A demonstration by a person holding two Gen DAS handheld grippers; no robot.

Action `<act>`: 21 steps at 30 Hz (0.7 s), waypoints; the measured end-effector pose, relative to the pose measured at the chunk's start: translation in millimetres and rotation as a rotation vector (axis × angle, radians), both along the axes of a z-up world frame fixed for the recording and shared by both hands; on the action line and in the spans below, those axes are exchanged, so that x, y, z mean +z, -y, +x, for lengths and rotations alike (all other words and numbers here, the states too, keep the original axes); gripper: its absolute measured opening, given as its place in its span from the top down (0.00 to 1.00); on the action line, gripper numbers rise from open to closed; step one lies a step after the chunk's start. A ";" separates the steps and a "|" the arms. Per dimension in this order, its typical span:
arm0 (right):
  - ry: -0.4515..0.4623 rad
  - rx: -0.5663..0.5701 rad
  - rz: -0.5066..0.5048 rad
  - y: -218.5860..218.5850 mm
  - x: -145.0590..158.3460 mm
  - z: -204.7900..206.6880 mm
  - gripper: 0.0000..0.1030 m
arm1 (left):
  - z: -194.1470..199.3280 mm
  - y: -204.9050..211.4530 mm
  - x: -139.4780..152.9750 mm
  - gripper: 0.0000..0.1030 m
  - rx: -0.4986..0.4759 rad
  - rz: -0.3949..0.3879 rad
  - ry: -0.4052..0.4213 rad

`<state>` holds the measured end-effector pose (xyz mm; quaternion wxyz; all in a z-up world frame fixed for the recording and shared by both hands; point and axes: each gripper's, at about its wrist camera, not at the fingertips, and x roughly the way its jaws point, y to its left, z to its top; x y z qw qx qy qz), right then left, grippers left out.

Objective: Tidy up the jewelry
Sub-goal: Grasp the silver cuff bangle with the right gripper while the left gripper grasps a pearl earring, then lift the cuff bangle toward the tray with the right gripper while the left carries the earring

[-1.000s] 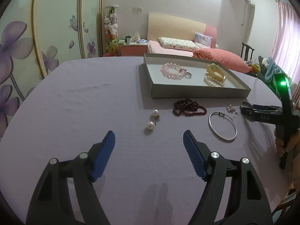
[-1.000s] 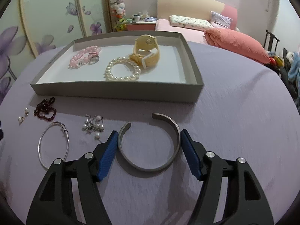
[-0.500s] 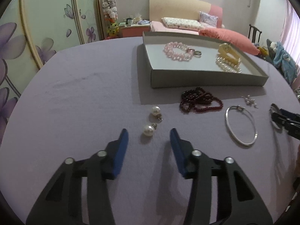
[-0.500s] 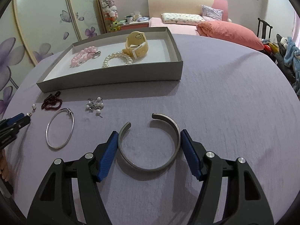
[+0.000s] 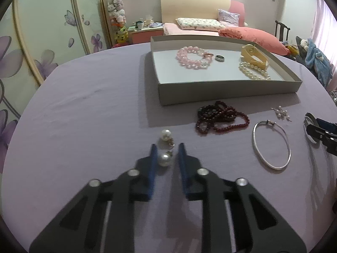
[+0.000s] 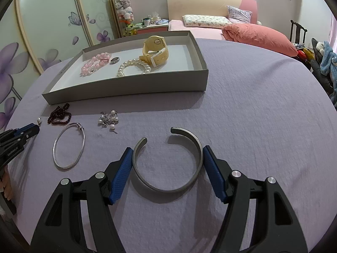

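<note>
Resting between left claw (image 5: pixel 166 158) fingers: pearl earring (image 5: pixel 164 160)

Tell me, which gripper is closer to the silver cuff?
Right. The right gripper straddles the cuff, one finger on each side. The left gripper is far off, around a pearl earring.

Both wrist views skim low over the table (image 5: pixel 84 105) — sharing the tray (image 6: pixel 126 88) ahead.

The right gripper (image 5: pixel 322 129) is cut off by the right edge of the left wrist view, hiding most of the open cuff (image 5: pixel 311 126) (only a sliver shows). The small charms (image 5: pixel 281 113) are too tiny to identify.
</note>
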<state>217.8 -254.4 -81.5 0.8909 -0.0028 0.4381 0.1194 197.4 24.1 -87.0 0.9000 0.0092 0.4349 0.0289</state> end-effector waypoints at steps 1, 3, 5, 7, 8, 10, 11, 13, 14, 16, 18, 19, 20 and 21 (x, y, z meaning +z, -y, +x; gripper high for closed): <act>0.000 0.000 0.002 0.3 0.1 -0.1 0.35 | -0.3 0.6 0.0 0.86 0.000 0.003 0.000; -0.001 0.000 0.007 0.8 0.3 -0.3 0.35 | -1.7 -1.6 0.3 0.86 0.002 -0.011 0.002; -0.001 -0.001 0.015 1.4 0.6 -1.6 0.35 | -2.8 -4.1 0.3 0.86 0.010 -0.025 0.004; -0.003 0.001 0.027 1.8 0.8 -3.7 0.35 | -8.9 -7.9 0.6 0.86 0.012 -0.043 0.007; -0.004 0.001 0.032 1.2 1.0 -4.6 0.35 | -12.3 -9.3 1.4 0.86 0.015 -0.048 0.011; -0.006 0.005 0.044 0.7 1.3 -7.7 0.35 | -22.5 -12.3 4.1 0.86 0.019 -0.056 0.026; -0.005 0.006 0.048 -0.1 1.6 -9.6 0.35 | -26.2 -12.6 5.3 0.86 0.018 -0.059 0.031; 0.000 0.012 0.055 -2.3 3.5 -14.6 0.35 | -36.1 -13.1 8.3 0.86 0.015 -0.072 0.040; 0.004 0.015 0.055 -3.8 4.4 -17.0 0.35 | -39.3 -12.9 9.5 0.86 0.013 -0.076 0.043; 0.012 0.026 0.057 -7.2 6.7 -22.7 0.35 | -46.6 -12.0 11.6 0.86 0.004 -0.088 0.050; 0.019 0.034 0.059 -10.6 8.7 -27.3 0.35 | -50.8 -9.9 12.6 0.86 -0.003 -0.094 0.054; 0.022 0.038 0.059 -11.8 10.0 -29.2 0.35 | -52.8 -8.2 12.9 0.86 -0.008 -0.098 0.055; 0.026 0.040 0.059 -13.1 11.0 -30.6 0.35 | -53.7 -6.8 13.2 0.86 -0.011 -0.099 0.057; 0.031 0.041 0.060 -14.2 12.5 -32.0 0.35 | -54.0 -5.9 14.0 0.86 -0.013 -0.101 0.058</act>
